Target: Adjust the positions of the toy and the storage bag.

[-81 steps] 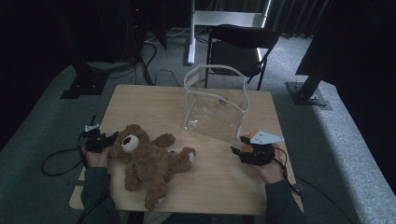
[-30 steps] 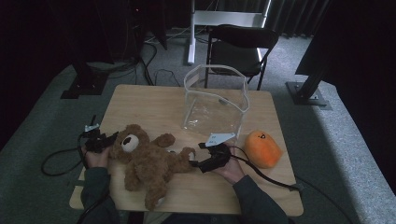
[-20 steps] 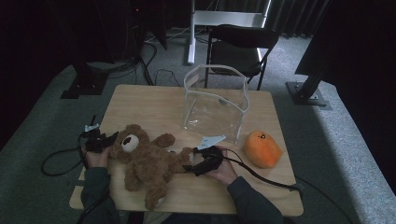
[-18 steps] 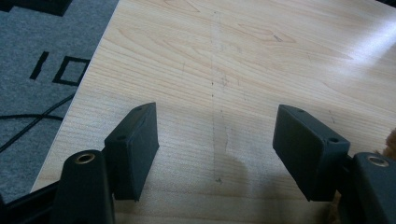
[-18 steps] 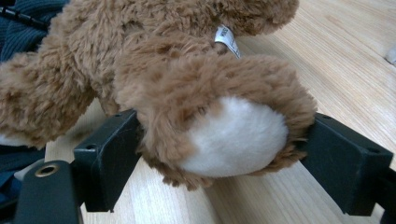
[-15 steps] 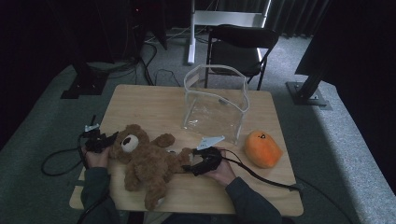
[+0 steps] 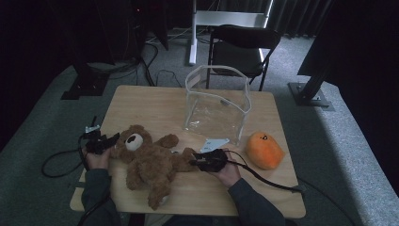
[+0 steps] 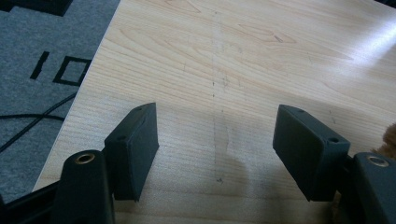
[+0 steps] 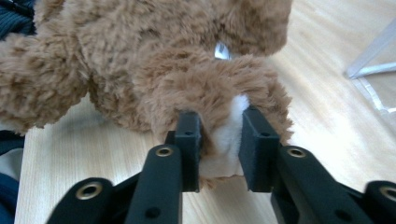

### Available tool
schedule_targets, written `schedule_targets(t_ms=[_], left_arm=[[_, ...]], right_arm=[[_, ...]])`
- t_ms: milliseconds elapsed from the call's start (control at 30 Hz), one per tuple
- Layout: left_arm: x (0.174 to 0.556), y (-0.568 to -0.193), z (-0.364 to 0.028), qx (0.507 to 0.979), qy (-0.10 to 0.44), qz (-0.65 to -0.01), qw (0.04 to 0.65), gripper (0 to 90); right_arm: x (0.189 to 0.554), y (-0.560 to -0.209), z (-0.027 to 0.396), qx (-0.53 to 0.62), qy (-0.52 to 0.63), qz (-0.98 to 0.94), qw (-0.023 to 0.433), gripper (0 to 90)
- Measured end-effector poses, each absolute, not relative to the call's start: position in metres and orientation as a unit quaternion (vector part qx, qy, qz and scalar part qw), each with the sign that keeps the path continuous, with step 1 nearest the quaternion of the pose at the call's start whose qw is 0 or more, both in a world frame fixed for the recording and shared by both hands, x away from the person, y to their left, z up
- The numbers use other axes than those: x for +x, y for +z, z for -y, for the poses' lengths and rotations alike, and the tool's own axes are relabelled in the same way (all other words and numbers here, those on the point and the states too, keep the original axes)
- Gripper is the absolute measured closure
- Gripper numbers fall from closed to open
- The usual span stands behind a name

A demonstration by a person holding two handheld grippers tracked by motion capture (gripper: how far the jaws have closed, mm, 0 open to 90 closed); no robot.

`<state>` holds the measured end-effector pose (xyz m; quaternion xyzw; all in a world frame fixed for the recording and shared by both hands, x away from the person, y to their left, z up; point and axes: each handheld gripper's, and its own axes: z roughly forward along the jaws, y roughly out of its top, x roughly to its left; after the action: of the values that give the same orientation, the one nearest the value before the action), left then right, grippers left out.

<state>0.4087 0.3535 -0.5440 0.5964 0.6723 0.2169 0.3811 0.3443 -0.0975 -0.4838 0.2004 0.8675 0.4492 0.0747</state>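
A brown teddy bear (image 7: 147,162) is seen lying on its back in the lower left of the high view, on a light wooden table (image 7: 155,106), its head toward the left gripper (image 7: 99,141) and its limbs spread. One paw reaches toward the lower centre of the frame, and there the right gripper (image 7: 203,162) is closed on it. In the right gripper view the two black jaws stand narrowly apart with the paw's pale pad and brown fur (image 9: 223,112) pinched between them; the pile is visibly squashed inward at the pads.

The left gripper (image 8: 217,154) is held wide open over bare table at the left edge of the high view, with nothing between its jaws; a tuft of the bear's fur just shows at the lower right of its own view.

The bear is judged to be light, soft and limp. A paw grip should be expected to hold, since plush compresses and does not slip easily, but the body is likely to dangle and swing when lifted. A hold nearer the torso or at a second limb would give better control.

A clear plastic bag (image 7: 216,106) stands open in the upper centre, well apart from the bear, and an orange plush toy (image 7: 264,150) lies at the right, beside the right hand.
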Motion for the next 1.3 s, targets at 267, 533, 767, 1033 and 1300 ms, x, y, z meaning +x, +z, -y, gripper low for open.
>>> schedule_targets(t_ms=[267, 533, 767, 1033, 1300], left_arm=[[0.409, -0.544, -0.353, 0.597, 0.217, -0.672, 0.38, 31.7], [0.408, -0.544, -0.353, 0.597, 0.218, -0.672, 0.38, 31.7], [0.408, -0.544, -0.353, 0.598, 0.218, -0.672, 0.379, 31.7], [0.408, -0.544, -0.352, 0.597, 0.218, -0.672, 0.38, 31.7], [0.408, -0.544, -0.35, 0.606, 0.219, -0.667, 0.375, 31.8]], right_arm=[[0.342, -0.478, 0.107, 0.192, 0.442, -0.871, 0.091, 77.8], [0.339, -0.468, 0.135, 0.204, 0.436, -0.87, 0.109, 77.6], [0.338, -0.463, 0.168, 0.228, 0.427, -0.866, 0.127, 77.4], [0.336, -0.458, 0.209, 0.268, 0.415, -0.857, 0.146, 77.2], [0.339, -0.456, 0.237, 0.296, 0.405, -0.851, 0.153, 76.4]])
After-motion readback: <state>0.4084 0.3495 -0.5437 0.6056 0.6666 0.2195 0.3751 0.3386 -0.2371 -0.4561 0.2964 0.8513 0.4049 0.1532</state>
